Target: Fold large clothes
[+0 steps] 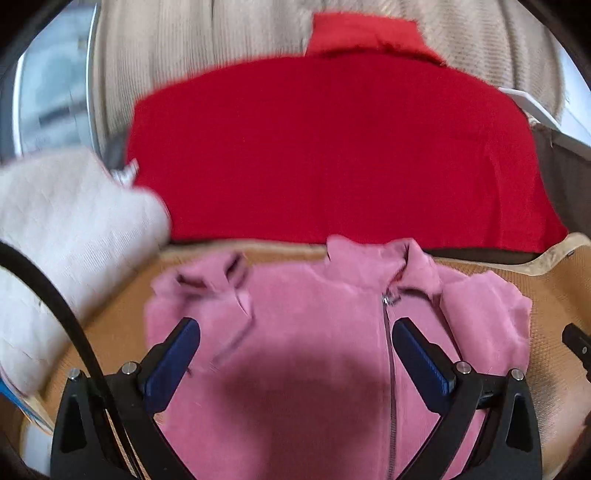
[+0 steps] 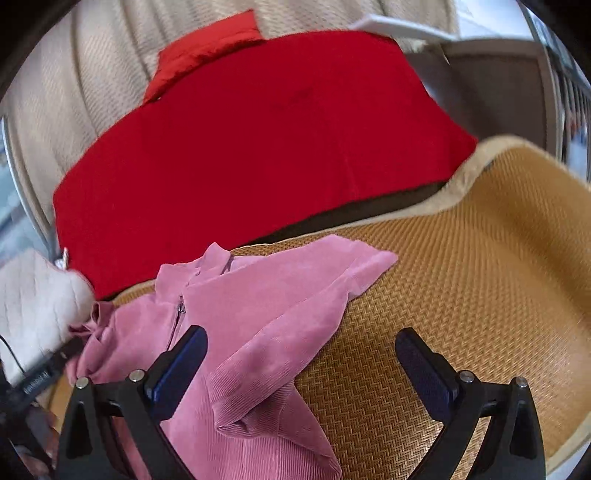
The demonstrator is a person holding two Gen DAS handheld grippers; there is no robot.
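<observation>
A pink corduroy zip jacket (image 1: pixel 314 332) lies front-up on a woven tan mat (image 1: pixel 122 317), collar away from me, both sleeves folded in over the body. My left gripper (image 1: pixel 295 332) is open and empty, hovering over the jacket's chest beside the zipper (image 1: pixel 386 332). In the right wrist view the jacket (image 2: pixel 258 317) lies at left with its right sleeve (image 2: pixel 280 332) folded across it. My right gripper (image 2: pixel 301 347) is open and empty above that sleeve and the mat (image 2: pixel 461 277).
A red cushion (image 1: pixel 332 155) with a lighter red item (image 1: pixel 369 33) sits behind the mat against beige upholstery (image 1: pixel 184 44). A white quilted garment (image 1: pixel 62 236) lies at left. The right gripper's edge (image 1: pixel 578 343) shows at far right.
</observation>
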